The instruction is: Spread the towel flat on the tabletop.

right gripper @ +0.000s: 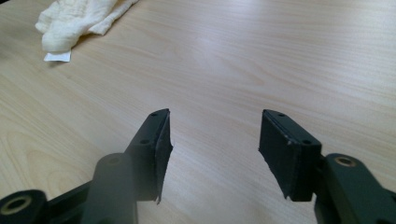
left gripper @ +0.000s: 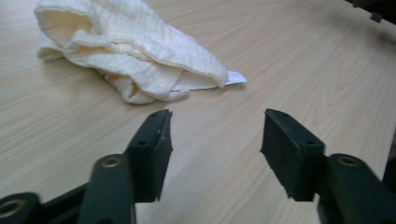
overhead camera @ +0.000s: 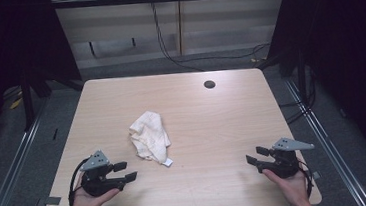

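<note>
Lying crumpled left of the desk's (overhead camera: 193, 182) middle, the cloth (overhead camera: 150, 136) has a white tag (overhead camera: 168, 161) at its near end. The left claw (overhead camera: 125, 171), jaws wide and empty, rests near the near-left corner, close to the cloth. The right claw (overhead camera: 256, 156), also wide and empty, sits by the near-right corner, well apart from it.

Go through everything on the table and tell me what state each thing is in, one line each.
Cloth: crumpled in a heap on the table, white tag sticking out, nothing touching it.
Left tongs: open, empty, held just short of the cloth.
Right tongs: open, empty, over bare wood away from the cloth.
Table: bare light wood apart from the cloth, dark round hole near the far edge.
</note>
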`<state>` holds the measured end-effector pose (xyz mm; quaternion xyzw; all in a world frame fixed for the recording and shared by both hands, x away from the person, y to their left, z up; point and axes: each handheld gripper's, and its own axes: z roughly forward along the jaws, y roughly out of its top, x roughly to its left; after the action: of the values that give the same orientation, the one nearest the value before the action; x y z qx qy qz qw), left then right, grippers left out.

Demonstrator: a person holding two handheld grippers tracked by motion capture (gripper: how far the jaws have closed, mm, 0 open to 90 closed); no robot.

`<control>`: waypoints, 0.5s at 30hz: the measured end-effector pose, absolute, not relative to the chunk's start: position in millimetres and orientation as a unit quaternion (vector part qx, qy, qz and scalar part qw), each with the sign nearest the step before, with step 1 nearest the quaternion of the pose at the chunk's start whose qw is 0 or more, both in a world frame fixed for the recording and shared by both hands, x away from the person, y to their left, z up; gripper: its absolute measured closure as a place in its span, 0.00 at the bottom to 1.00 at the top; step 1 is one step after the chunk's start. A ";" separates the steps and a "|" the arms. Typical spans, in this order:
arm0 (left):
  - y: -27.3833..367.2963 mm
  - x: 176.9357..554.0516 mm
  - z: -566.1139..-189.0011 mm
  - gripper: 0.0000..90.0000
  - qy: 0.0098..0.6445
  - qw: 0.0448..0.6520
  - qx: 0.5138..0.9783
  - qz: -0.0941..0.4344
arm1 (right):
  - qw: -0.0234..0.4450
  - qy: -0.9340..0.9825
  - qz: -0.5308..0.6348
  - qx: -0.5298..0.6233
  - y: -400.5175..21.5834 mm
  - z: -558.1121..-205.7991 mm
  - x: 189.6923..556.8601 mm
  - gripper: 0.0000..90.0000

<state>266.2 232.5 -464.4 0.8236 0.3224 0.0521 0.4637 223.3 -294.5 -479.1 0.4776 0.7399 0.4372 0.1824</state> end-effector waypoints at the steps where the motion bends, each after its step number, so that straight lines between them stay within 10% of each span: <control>1: 232.5 266.2 -464.4 0.55 0.322 0.464 0.824 0.052 | 0.182 0.740 0.437 0.478 -294.5 -479.1 223.3 0.50; 15: 232.5 273.6 -459.6 0.52 0.328 0.471 0.817 0.061 | 0.140 0.761 0.436 0.460 -284.5 -479.4 223.6 0.53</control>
<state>273.6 232.5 -459.6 0.8168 0.3282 0.0614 0.4706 223.6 -284.5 -479.4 0.4600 0.7605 0.4363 0.1402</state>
